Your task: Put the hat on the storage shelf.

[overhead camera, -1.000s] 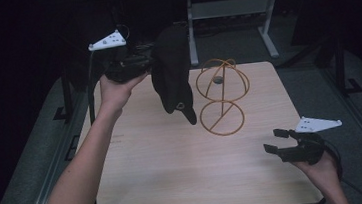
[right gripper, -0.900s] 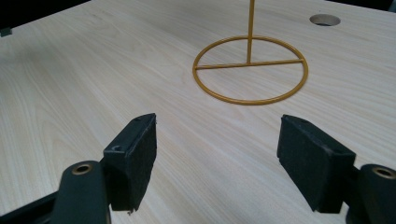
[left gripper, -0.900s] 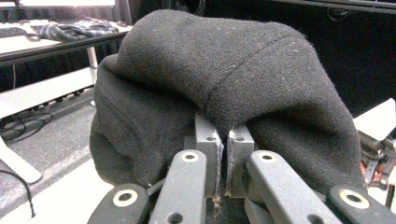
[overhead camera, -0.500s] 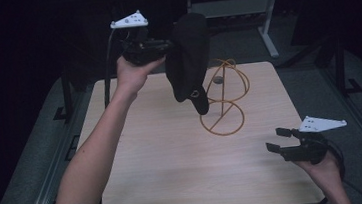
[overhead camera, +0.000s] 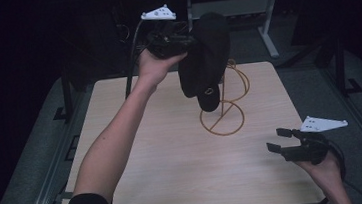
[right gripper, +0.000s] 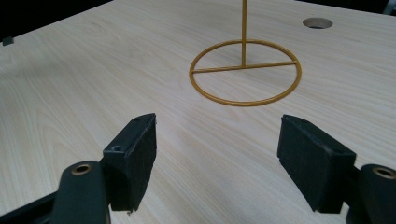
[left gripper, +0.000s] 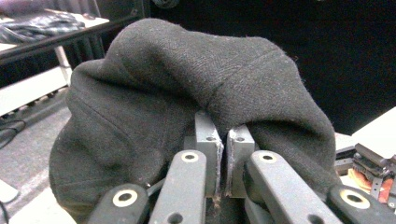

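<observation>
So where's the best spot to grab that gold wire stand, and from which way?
Probably the thin upright rod of the stand, taken from the side with the open right gripper, jaws level. The flat ring base lies right on the table, leaving little room for a jaw beneath. The cap, pinched in the left gripper, hangs over the top, so come in low.

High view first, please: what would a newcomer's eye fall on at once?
A black cap hangs in the air above the table's far side, pinched in the left gripper. Just behind it stands a gold wire stand on the pale wooden table, while the right gripper waits open near the right edge.
</observation>
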`<action>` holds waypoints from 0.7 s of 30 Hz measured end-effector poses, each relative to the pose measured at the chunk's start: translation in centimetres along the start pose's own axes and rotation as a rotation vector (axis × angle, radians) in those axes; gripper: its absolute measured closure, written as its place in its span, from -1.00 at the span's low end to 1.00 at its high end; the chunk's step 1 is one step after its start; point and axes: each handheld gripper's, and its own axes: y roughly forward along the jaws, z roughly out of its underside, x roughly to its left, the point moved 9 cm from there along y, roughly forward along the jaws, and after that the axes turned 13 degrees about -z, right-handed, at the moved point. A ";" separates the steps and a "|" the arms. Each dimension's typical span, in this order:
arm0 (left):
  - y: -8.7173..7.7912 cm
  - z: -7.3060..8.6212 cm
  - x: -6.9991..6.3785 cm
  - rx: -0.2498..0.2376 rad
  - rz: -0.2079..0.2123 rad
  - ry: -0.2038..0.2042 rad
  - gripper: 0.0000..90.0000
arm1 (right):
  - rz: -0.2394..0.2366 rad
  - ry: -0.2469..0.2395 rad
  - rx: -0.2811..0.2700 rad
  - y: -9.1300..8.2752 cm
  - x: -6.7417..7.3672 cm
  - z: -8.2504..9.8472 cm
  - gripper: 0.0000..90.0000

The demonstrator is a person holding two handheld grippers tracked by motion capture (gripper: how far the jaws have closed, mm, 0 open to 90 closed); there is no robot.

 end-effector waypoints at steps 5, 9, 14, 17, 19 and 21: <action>1.8 0.6 -0.6 0.033 0.015 0.002 0.93 | -0.004 0.007 0.005 0.1 -0.1 0.3 -0.38; 3.2 1.1 -1.4 0.054 0.026 0.001 0.92 | -0.006 0.007 0.004 0.1 0.0 0.3 -0.38; 4.8 1.7 -2.4 0.090 0.039 0.019 0.92 | -0.012 0.008 0.003 0.2 0.1 0.3 -0.38; 5.6 2.2 -3.0 0.114 0.044 0.041 0.92 | -0.013 0.009 0.001 0.2 0.1 0.3 -0.38; 6.2 2.4 -3.3 0.124 0.044 0.044 0.92 | -0.011 0.007 0.000 0.2 0.2 0.3 -0.38; 6.7 2.6 -3.7 0.136 0.045 0.054 0.91 | -0.013 0.009 -0.002 0.1 0.2 0.3 -0.38</action>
